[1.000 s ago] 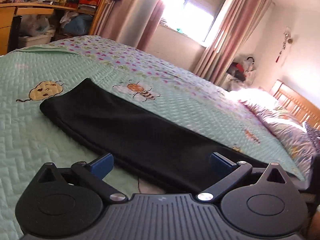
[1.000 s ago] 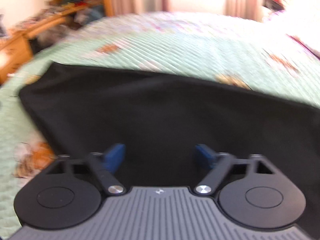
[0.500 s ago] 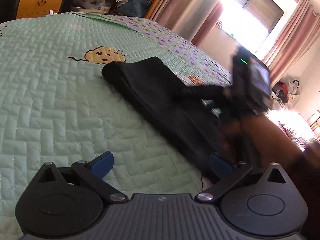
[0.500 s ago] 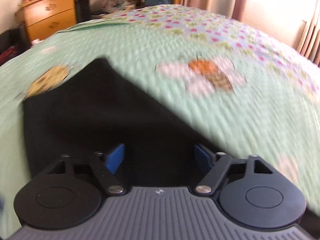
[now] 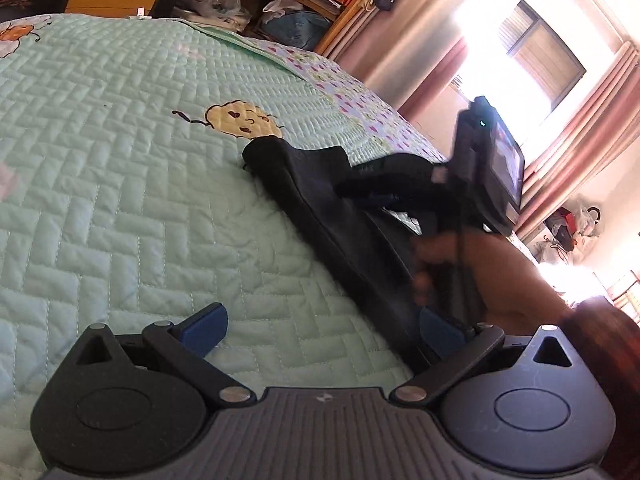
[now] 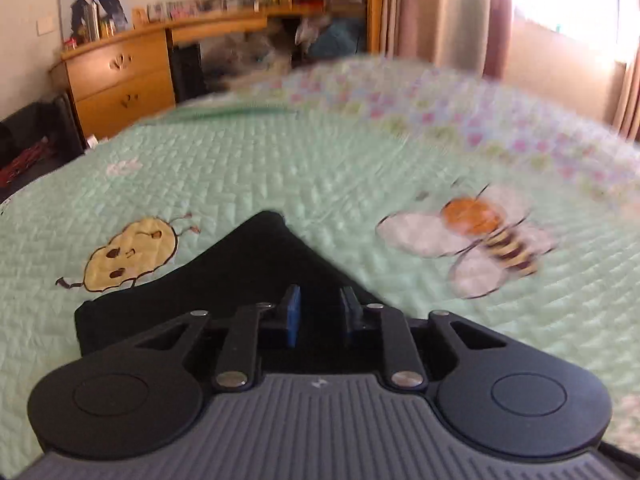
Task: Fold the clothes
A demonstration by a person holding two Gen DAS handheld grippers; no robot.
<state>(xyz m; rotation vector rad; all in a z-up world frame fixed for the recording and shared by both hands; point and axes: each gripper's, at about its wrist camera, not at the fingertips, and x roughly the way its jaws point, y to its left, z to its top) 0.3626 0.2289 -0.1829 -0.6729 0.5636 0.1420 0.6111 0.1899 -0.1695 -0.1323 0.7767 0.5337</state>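
1. At the left of the left wrist view, the bed point(image 5: 120, 184) shows only its pale green quilted cover, with a yellow cartoon patch point(image 5: 242, 120) sewn in toward the far side.
2. The left hand-held gripper point(image 5: 320, 330) hangs low over the near part of the bed with its jaws spread wide and nothing between them. One blue pad is above bare quilt, and the other is by the near edge of the cloth.
3. The black garment point(image 5: 320, 196) lies in a long, narrow, already doubled strip. It runs from beside the yellow patch diagonally toward the near right of the bed.
4. Further right, the right hand-held gripper point(image 5: 372, 196), held by a person's hand point(image 5: 496, 276), reaches onto the far end of the strip.
5. In the right wrist view, the right hand-held gripper's jaws are closing over the garment's end corner. Black cloth lies under and between the pads, but blur and the dark fabric hide whether they have pinched it yet.
6. To the right of that corner, a bee patch point(image 6: 476, 240) marks the open quilt.
7. The garment looks light, soft and limp. It will probably sag and drag when lifted, and the stacked layers may slide apart.
8. The best place to hold it seems to be the short end, with each gripper on one corner and pinching through every layer, so the fold stays square.
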